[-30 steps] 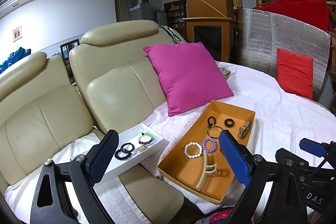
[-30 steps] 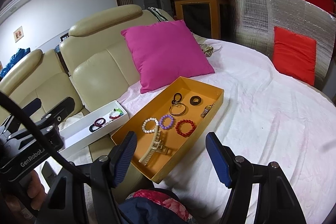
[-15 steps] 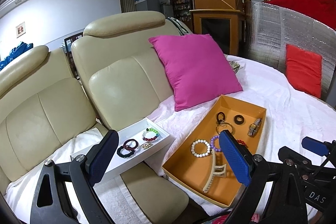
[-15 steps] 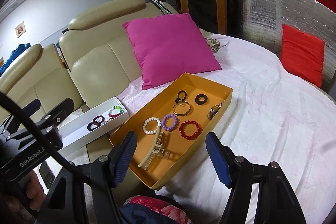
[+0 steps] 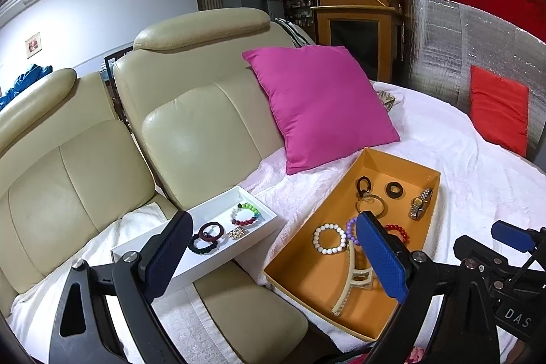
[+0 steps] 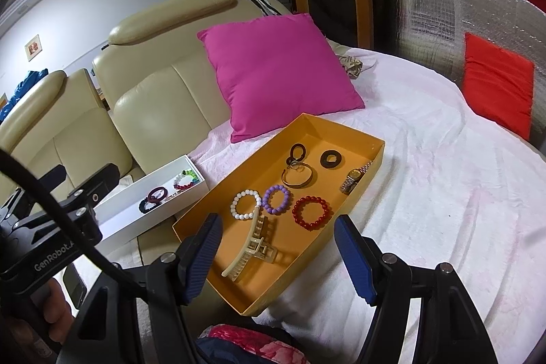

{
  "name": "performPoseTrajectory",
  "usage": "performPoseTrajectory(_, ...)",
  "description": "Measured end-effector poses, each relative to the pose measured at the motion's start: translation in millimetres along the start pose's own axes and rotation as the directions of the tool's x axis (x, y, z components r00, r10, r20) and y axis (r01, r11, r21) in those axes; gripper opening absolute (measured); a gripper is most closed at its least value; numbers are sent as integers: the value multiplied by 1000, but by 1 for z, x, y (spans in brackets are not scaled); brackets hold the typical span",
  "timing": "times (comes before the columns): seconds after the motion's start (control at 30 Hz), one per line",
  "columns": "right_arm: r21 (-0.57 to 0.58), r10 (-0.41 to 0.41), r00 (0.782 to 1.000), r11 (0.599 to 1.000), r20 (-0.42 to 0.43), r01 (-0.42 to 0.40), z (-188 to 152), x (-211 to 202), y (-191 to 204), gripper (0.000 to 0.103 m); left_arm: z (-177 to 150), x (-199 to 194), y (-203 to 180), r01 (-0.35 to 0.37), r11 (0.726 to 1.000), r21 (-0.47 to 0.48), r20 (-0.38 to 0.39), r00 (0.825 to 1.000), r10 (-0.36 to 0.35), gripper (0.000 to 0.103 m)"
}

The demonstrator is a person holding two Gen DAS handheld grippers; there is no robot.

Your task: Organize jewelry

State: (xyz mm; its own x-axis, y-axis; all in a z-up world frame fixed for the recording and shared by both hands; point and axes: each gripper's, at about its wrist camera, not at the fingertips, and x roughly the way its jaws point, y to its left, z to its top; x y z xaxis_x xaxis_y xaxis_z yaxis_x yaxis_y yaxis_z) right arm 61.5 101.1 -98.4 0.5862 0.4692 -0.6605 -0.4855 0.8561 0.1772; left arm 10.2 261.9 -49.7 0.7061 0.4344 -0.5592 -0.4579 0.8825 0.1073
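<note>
Both grippers are held above the near end of the orange tray (image 6: 370, 159), jaws spread wide, nothing gripped or touched. Right gripper (image 6: 278, 253): cream hair claw (image 6: 249, 248) framed between its fingers. Left gripper (image 5: 273, 256): white tray (image 5: 218, 256) just left of the orange tray. The red bead bracelet (image 6: 312, 212) is seen whole only in the right wrist view.

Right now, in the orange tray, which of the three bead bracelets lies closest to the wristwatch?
The red bead bracelet. It lies on the same side of the orange tray as the wristwatch; the purple and white ones lie farther away.
</note>
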Motion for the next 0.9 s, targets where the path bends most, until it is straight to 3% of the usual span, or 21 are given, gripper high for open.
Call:
performPoseTrajectory(0.73,16,38,999,999,4,-38,4,11,-17,72,8,-5,-19,-38,998,46,30,999,37,96)
performPoseTrajectory(0.9,75,19,999,997,48,-22,3,0,-42,72,14,-15,-57,30,992,124,73,997,-39,96)
